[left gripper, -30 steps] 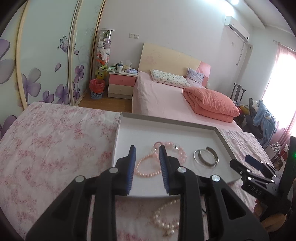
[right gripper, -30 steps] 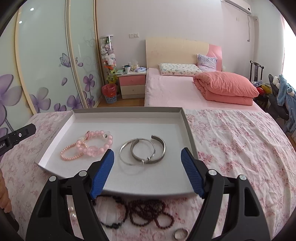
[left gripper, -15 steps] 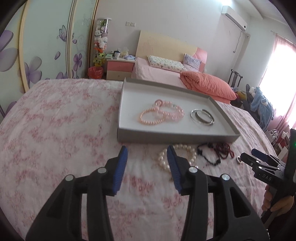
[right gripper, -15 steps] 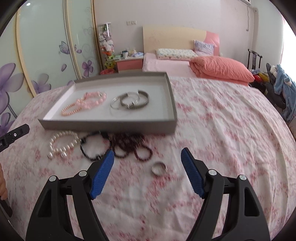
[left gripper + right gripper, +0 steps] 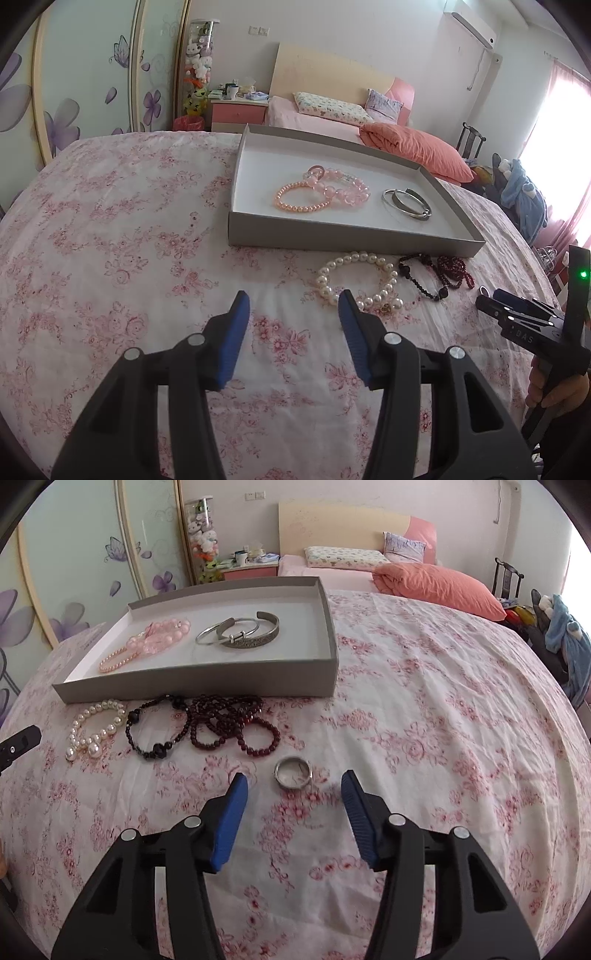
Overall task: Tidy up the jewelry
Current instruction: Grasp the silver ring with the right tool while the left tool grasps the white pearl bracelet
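Dropped lower over the floral bedspread (image 5: 424,709) since a second ago, both grippers. Left gripper (image 5: 293,306) at lower centre, opening, empty, beside pearl bracelet (image 5: 356,278). Right gripper (image 5: 291,786) closing, silver ring (image 5: 293,772) just ahead, untouched. Grey tray (image 5: 207,686) upper left, holding pink bracelets (image 5: 147,642) and silver bangles (image 5: 240,633).

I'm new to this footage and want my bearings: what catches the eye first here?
A shallow grey tray sits on the pink floral bedspread, already holding pink bead bracelets and silver bangles. In front of it lie a pearl bracelet, dark beaded strands and a silver ring. The right gripper, jaws closing, hovers by the ring.
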Demonstrator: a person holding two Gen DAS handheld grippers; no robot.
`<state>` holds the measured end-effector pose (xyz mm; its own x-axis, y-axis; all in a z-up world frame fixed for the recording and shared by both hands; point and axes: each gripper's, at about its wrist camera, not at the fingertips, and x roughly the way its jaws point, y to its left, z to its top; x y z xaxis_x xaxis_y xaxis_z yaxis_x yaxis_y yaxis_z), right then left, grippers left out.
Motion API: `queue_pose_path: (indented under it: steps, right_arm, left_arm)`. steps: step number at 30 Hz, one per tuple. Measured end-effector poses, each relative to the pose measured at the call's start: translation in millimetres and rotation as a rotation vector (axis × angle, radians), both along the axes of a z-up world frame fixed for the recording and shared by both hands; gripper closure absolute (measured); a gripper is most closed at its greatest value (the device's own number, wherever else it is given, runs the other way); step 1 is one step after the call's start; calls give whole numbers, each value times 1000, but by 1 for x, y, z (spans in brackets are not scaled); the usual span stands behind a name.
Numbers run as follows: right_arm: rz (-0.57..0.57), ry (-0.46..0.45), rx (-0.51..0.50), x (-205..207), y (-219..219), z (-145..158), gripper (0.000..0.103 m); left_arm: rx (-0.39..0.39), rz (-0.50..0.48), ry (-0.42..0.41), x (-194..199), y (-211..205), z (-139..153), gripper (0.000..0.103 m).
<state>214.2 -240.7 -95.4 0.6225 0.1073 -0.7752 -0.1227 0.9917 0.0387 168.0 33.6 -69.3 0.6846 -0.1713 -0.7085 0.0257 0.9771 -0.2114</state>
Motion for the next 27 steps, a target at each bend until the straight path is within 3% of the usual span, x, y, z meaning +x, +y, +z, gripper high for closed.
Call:
queue_pose_path:
  steps: [5,9,23,27]
  right_arm:
    - [-7,-3,0,4,1,0,61]
    - [3,-7,-4,4,3,0,80]
    - [-5,-7,-4,0,3,0,80]
    - [-4,-7,-3,0,3,0,80]
  left_arm:
    - [-2,2,7,1,2,-1,51]
    - [2,-18,17,-2,-3,-2,48]
    - [56,-78,91,2,-40,-19,47]
    - [74,-75,94,9,-51,-20,51]
